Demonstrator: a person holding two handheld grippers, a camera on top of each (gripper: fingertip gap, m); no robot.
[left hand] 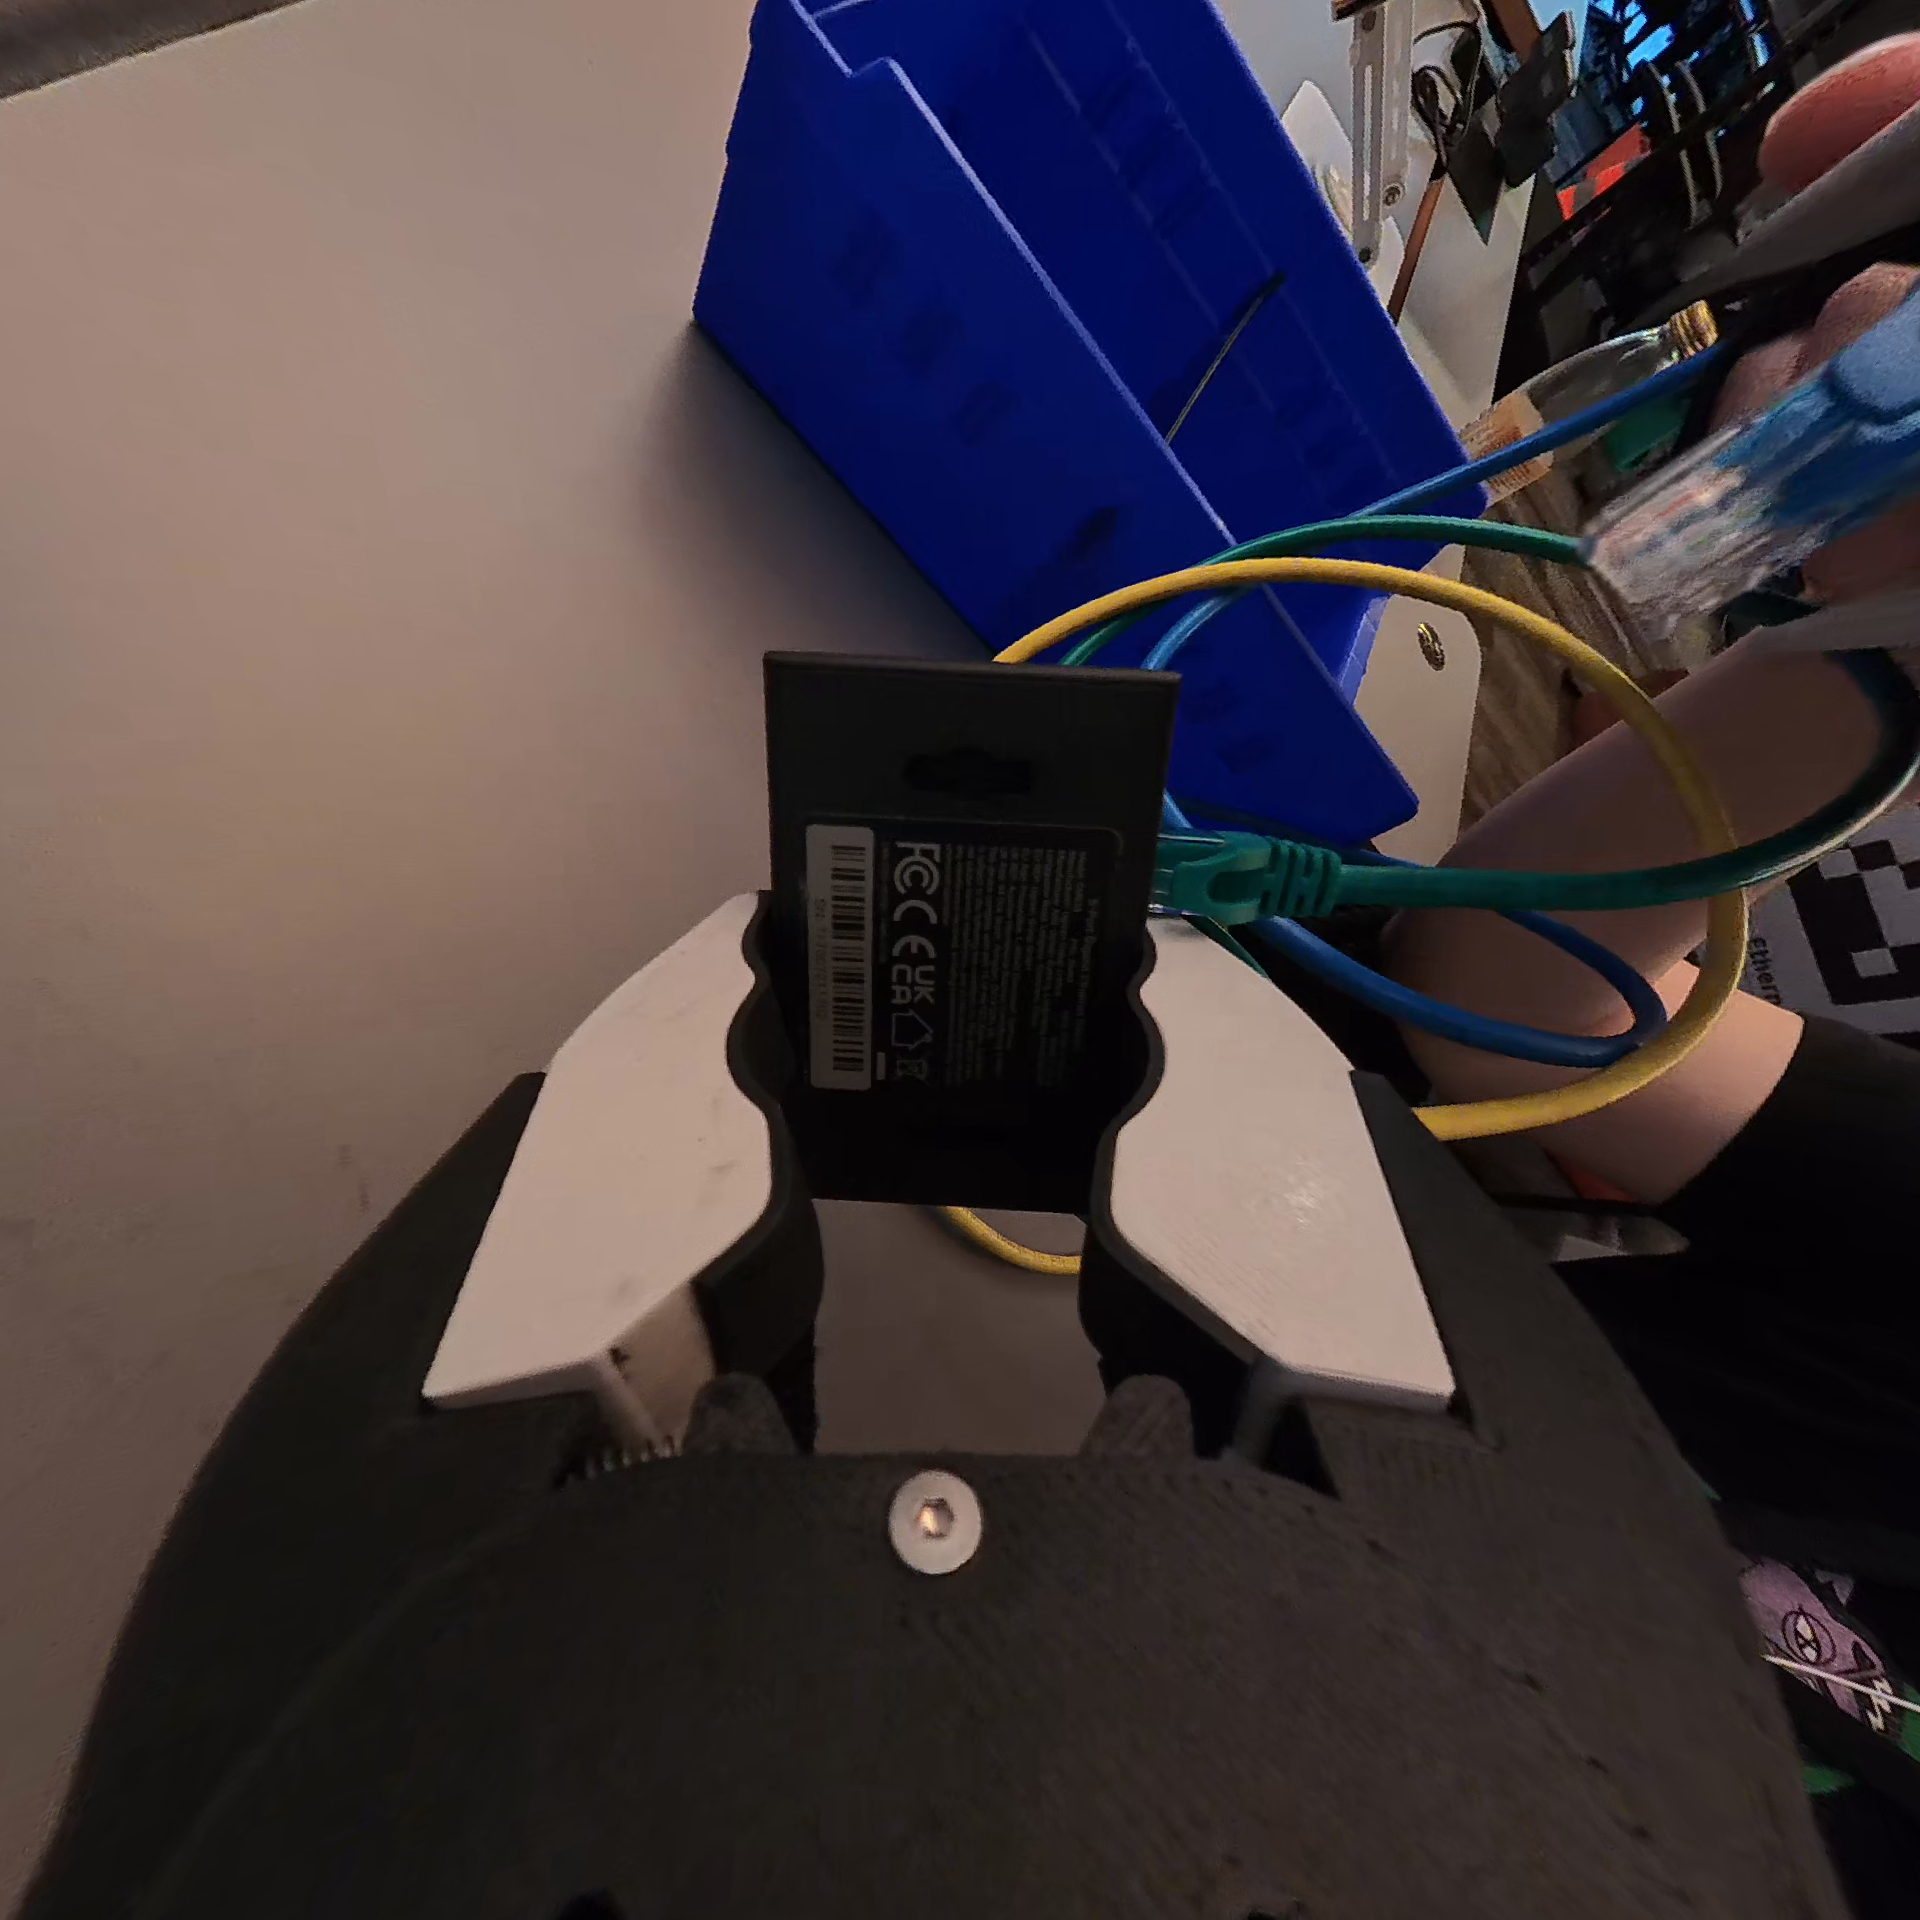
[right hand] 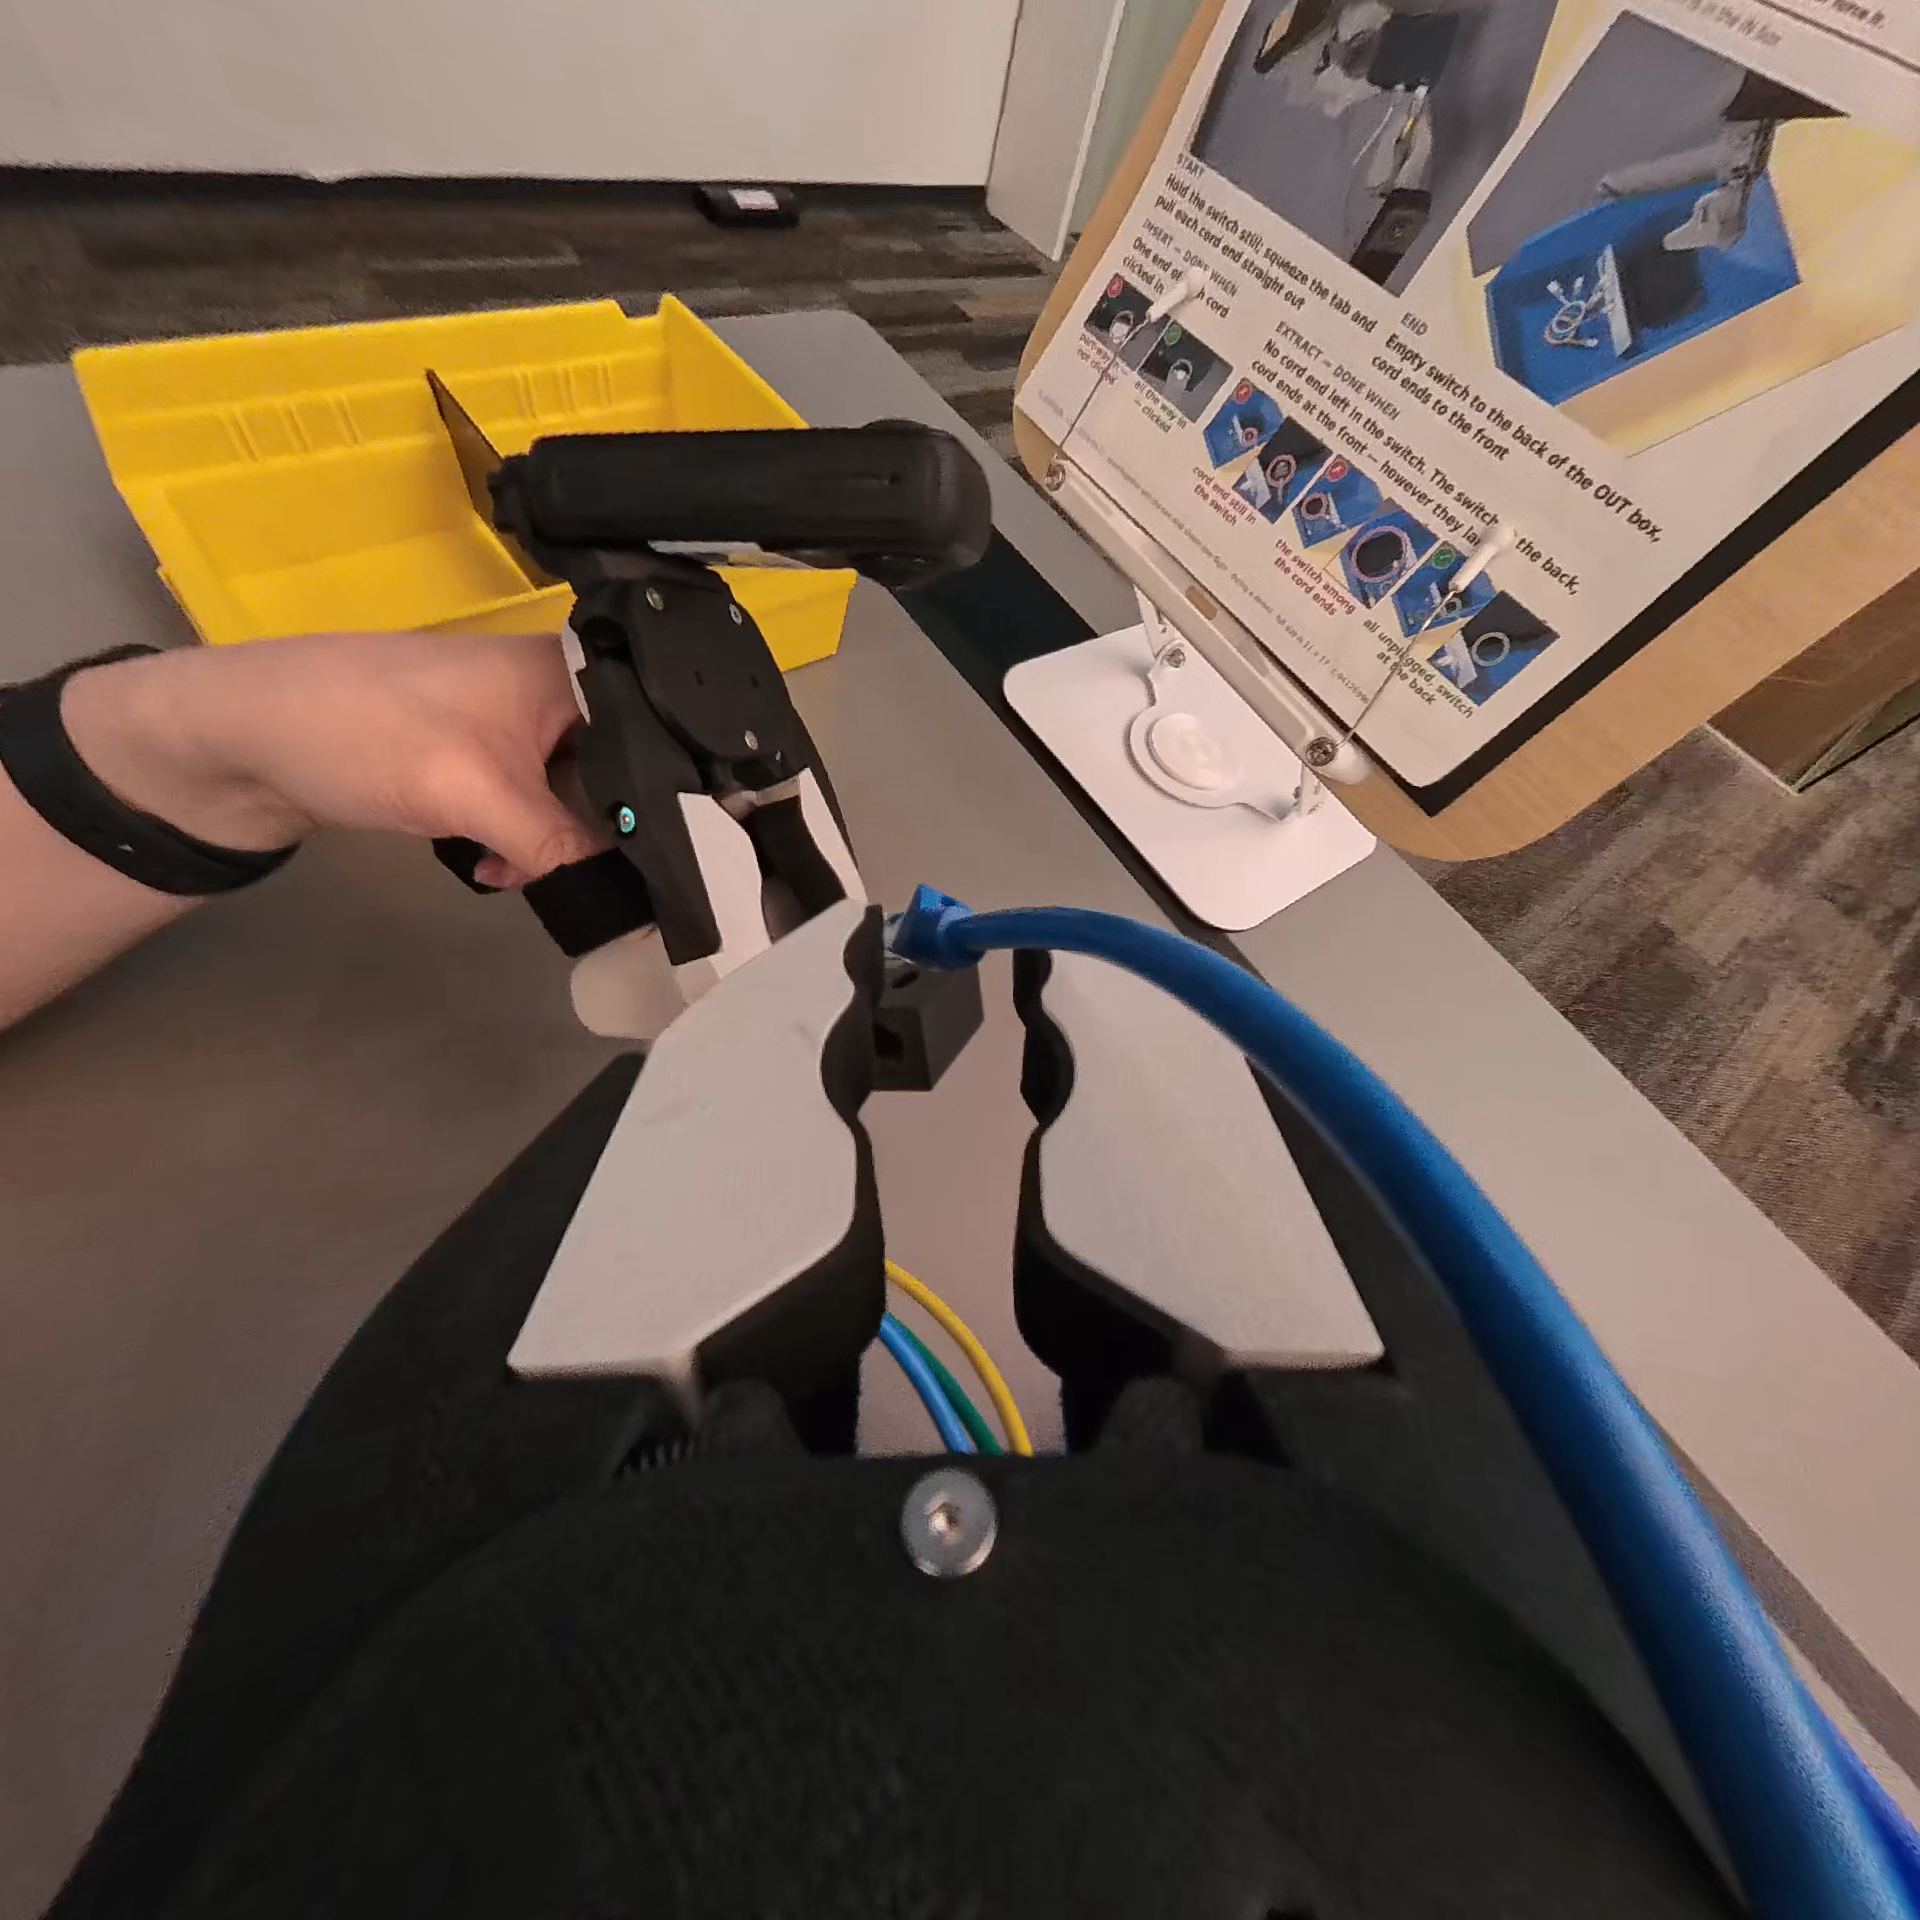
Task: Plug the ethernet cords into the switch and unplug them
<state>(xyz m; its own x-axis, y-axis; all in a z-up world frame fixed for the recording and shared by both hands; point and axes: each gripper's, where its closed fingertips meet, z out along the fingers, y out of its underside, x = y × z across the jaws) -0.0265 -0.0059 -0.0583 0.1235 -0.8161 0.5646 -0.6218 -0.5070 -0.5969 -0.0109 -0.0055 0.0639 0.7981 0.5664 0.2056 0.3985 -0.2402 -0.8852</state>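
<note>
Black plastic, the flat rectangular switch (left hand: 961, 925) is clamped in the left gripper (left hand: 948, 940), long axis pointing away from the camera, labelled underside with barcode sticker facing up, a green ethernet cord (left hand: 1299, 881) plugged into its right edge. From the right wrist, the right gripper (right hand: 940, 951) stands apart around the blue ethernet cord (right hand: 1351, 1101), its plug entering the switch's (right hand: 920, 1023) port face.

Switch (left hand: 966, 935) ports out of sight in left wrist view, only its labelled underside shows. Blue plug (left hand: 1704, 509) at right edge motion-blurred. In right wrist view, left gripper (right hand: 790, 914) tips hidden behind right gripper's finger (right hand: 727, 1143). Yellow bin (right hand: 312, 488) partly blocked.
</note>
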